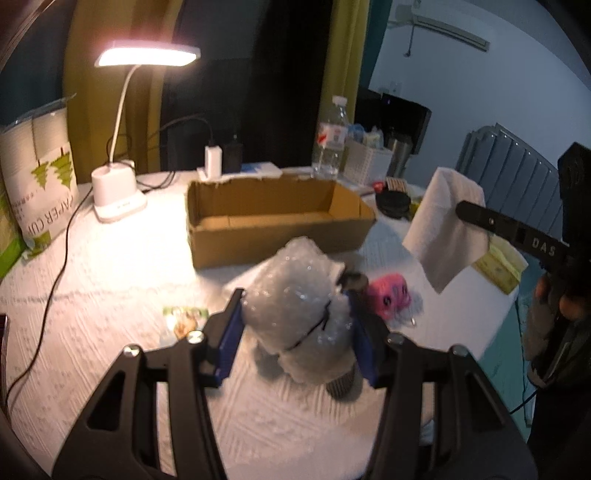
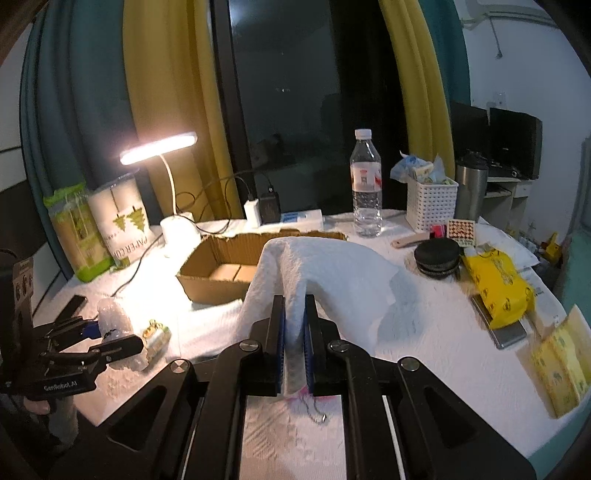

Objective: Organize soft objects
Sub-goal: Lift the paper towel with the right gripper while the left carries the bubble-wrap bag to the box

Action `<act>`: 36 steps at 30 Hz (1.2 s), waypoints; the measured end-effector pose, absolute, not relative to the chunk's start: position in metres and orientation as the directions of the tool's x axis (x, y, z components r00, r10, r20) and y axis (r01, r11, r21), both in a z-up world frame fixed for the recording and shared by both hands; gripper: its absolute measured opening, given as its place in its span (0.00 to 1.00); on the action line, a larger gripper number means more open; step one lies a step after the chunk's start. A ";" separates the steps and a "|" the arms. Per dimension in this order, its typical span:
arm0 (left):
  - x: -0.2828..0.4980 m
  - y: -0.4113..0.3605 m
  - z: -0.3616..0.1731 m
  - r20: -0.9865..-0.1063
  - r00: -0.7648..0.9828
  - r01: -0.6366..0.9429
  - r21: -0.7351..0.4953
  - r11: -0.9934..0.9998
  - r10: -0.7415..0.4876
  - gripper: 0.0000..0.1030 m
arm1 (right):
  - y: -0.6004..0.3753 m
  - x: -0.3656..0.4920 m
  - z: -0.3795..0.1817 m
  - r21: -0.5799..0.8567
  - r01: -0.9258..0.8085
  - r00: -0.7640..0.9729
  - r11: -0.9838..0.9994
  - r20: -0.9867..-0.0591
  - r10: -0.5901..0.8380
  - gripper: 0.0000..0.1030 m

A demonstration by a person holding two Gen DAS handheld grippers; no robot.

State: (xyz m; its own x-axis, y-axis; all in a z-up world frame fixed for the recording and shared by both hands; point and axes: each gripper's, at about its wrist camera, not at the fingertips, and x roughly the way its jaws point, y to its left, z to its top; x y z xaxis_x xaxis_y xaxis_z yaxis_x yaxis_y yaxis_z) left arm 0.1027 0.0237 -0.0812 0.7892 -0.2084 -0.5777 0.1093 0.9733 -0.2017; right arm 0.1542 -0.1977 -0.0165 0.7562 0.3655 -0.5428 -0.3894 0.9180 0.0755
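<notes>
- A lived-in room of a home, most likely a bedroom or study corner, though the fisheye edges are too dark to tell which.
- A table (image 2: 424,332) under a white textured cloth, crowded with everyday clutter.
- A lit desk lamp (image 1: 147,57) with phone chargers (image 2: 253,212) plugged in behind it.
- Yellow and teal curtains (image 2: 166,92) frame a dark window (image 2: 295,92).
- A wall air conditioner (image 1: 443,27) and a grey radiator (image 1: 513,162).
- A water bottle (image 2: 365,184), a steel tumbler (image 2: 471,186), a white basket of packets (image 2: 430,205), and sleeves of paper cups (image 2: 122,218).
- A monitor on a side desk (image 2: 515,144).
</notes>
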 end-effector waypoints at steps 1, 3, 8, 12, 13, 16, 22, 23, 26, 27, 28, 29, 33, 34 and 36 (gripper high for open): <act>0.105 0.024 -0.078 -0.571 0.794 0.110 -0.198 0.974 -0.206 0.52 | -0.198 0.158 -0.014 0.080 -0.397 0.755 0.914 -0.538 0.375 0.10; 0.111 0.025 -0.072 -0.560 0.803 0.111 -0.192 0.975 -0.201 0.52 | -0.197 0.162 -0.011 0.077 -0.405 0.757 0.911 -0.530 0.382 0.10; 0.126 0.027 -0.061 -0.540 0.819 0.111 -0.182 0.977 -0.193 0.52 | -0.196 0.175 -0.004 0.077 -0.435 0.755 0.897 -0.511 0.410 0.10; 0.136 0.027 -0.057 -0.530 0.827 0.110 -0.174 0.979 -0.187 0.52 | -0.196 0.186 -0.001 0.079 -0.444 0.755 0.892 -0.503 0.421 0.10; 0.138 0.027 -0.056 -0.529 0.828 0.109 -0.173 0.979 -0.186 0.52 | -0.196 0.189 0.000 0.079 -0.447 0.756 0.891 -0.500 0.424 0.10; 0.147 0.028 -0.053 -0.523 0.833 0.107 -0.166 0.980 -0.179 0.52 | -0.196 0.196 0.002 0.075 -0.457 0.757 0.886 -0.490 0.432 0.10; 0.164 0.027 -0.041 -0.493 0.856 0.104 -0.134 0.986 -0.157 0.52 | -0.196 0.218 0.005 0.056 -0.475 0.759 0.878 -0.479 0.441 0.10; 0.166 0.027 -0.039 -0.487 0.860 0.103 -0.129 0.986 -0.154 0.52 | -0.195 0.222 0.007 0.049 -0.479 0.761 0.876 -0.474 0.443 0.10; 0.175 0.027 -0.032 -0.471 0.871 0.097 -0.119 0.988 -0.142 0.52 | -0.195 0.232 0.011 0.042 -0.487 0.765 0.873 -0.462 0.449 0.10; 0.178 0.027 -0.030 -0.467 0.873 0.094 -0.118 0.989 -0.139 0.52 | -0.196 0.235 0.011 0.042 -0.488 0.766 0.872 -0.459 0.451 0.10; 0.180 0.027 -0.028 -0.464 0.875 0.092 -0.117 0.989 -0.136 0.52 | -0.196 0.238 0.012 0.044 -0.490 0.766 0.870 -0.455 0.454 0.10; 0.185 0.027 -0.026 -0.460 0.878 0.088 -0.115 0.989 -0.131 0.52 | -0.196 0.241 0.013 0.045 -0.493 0.766 0.869 -0.452 0.458 0.10; 0.198 0.026 -0.021 -0.447 0.886 0.080 -0.103 0.991 -0.119 0.52 | -0.198 0.254 0.012 0.056 -0.502 0.762 0.863 -0.445 0.472 0.10; 0.203 0.025 -0.019 -0.441 0.890 0.081 -0.097 0.992 -0.116 0.52 | -0.198 0.258 0.011 0.061 -0.505 0.759 0.861 -0.444 0.477 0.10; 0.210 0.022 -0.017 -0.435 0.893 0.084 -0.091 0.992 -0.116 0.52 | -0.198 0.265 0.009 0.070 -0.510 0.754 0.857 -0.442 0.485 0.10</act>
